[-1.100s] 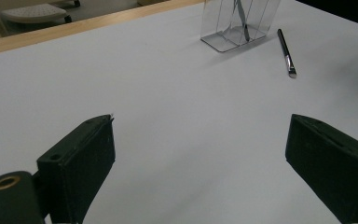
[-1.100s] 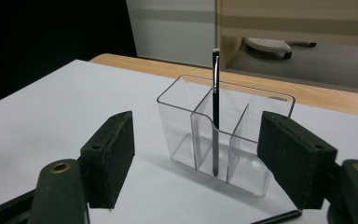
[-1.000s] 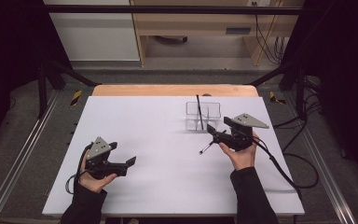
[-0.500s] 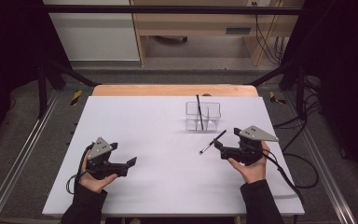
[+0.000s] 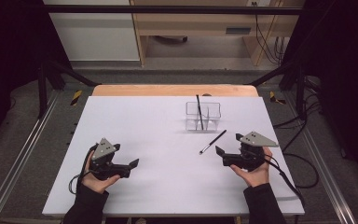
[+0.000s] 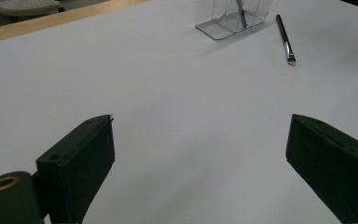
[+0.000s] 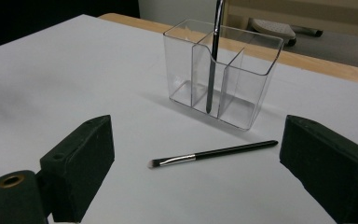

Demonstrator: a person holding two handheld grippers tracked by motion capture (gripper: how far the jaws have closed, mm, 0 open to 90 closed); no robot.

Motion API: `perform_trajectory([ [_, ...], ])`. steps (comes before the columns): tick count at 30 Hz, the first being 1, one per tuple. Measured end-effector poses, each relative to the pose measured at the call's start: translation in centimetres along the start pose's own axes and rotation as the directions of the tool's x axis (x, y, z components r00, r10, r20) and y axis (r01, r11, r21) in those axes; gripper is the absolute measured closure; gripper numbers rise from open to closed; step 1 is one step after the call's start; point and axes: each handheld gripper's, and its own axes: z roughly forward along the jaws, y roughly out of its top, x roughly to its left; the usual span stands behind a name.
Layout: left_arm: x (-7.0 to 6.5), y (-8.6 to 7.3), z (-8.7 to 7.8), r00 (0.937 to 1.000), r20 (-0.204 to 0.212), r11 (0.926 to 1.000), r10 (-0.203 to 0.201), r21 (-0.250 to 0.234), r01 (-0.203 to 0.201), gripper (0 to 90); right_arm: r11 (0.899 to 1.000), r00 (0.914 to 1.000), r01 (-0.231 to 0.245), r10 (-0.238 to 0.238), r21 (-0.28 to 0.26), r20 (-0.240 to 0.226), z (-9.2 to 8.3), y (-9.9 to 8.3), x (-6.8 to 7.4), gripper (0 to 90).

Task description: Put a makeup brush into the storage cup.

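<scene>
Lying flat on the white worktop [image 5: 144, 121] beside the clear plastic three-compartment organiser [image 5: 203, 116], the slim black make-up brush [image 5: 212, 142] rests free before the right gripper [image 5: 220, 156], whose fingers have just opened wide.
</scene>
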Motion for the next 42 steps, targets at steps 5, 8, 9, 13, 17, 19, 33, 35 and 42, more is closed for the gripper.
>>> perform_trajectory([
  [5, -0.1, 0.0, 0.2, 1.0000, 0.003, 1.0000, 0.004, 0.007, -0.004, 7.0, 1.000, 0.9999, 0.011, -0.010, 0.028, -0.010, 1.0, -0.4, 0.1, 10.4],
  [8, -0.1, -0.1, 0.3, 1.0000, 0.003, 0.9999, 0.001, 0.012, -0.001, 6.9, 0.999, 0.9999, 0.009, -0.009, 0.042, -0.007, 1.5, -0.4, 0.0, 10.4],
  [9, -0.1, 0.0, 0.3, 1.0000, 0.003, 0.9999, 0.003, 0.012, -0.003, 6.9, 0.999, 1.0000, 0.009, -0.008, 0.046, -0.004, 1.6, -0.4, -0.1, 10.5],
  [13, -0.1, 0.0, 0.3, 1.0000, 0.004, 0.9999, 0.002, 0.011, -0.002, 6.9, 0.999, 1.0000, -0.001, 0.002, 0.052, -0.010, 2.0, -0.4, -0.3, 11.0],
  [17, -0.1, 0.0, 0.2, 1.0000, 0.004, 1.0000, 0.004, 0.009, -0.004, 6.9, 0.998, 1.0000, -0.003, 0.003, 0.057, -0.004, 2.5, -0.4, -0.5, 11.4],
  [19, 0.0, 0.0, 0.2, 1.0000, 0.004, 1.0000, 0.004, 0.009, -0.004, 6.9, 0.998, 1.0000, -0.008, 0.008, 0.062, -0.003, 2.7, -0.4, -0.6, 11.6],
  [33, -0.2, 0.0, 0.3, 1.0000, 0.008, 0.9999, 0.005, 0.012, -0.005, 6.9, 0.995, 0.9998, 0.003, -0.005, 0.101, 0.017, 4.1, -0.4, -1.2, 12.4],
  [35, -0.1, 0.0, 0.3, 1.0000, 0.005, 0.9999, 0.007, 0.014, -0.007, 6.9, 0.994, 0.9999, 0.006, -0.007, 0.110, 0.011, 4.3, -0.4, -1.3, 12.5],
  [42, 0.0, 0.0, 0.3, 1.0000, 0.005, 0.9999, 0.003, 0.013, -0.003, 6.9, 0.991, 0.9996, 0.029, -0.030, 0.134, 0.001, 5.0, -0.7, -1.4, 12.3],
])
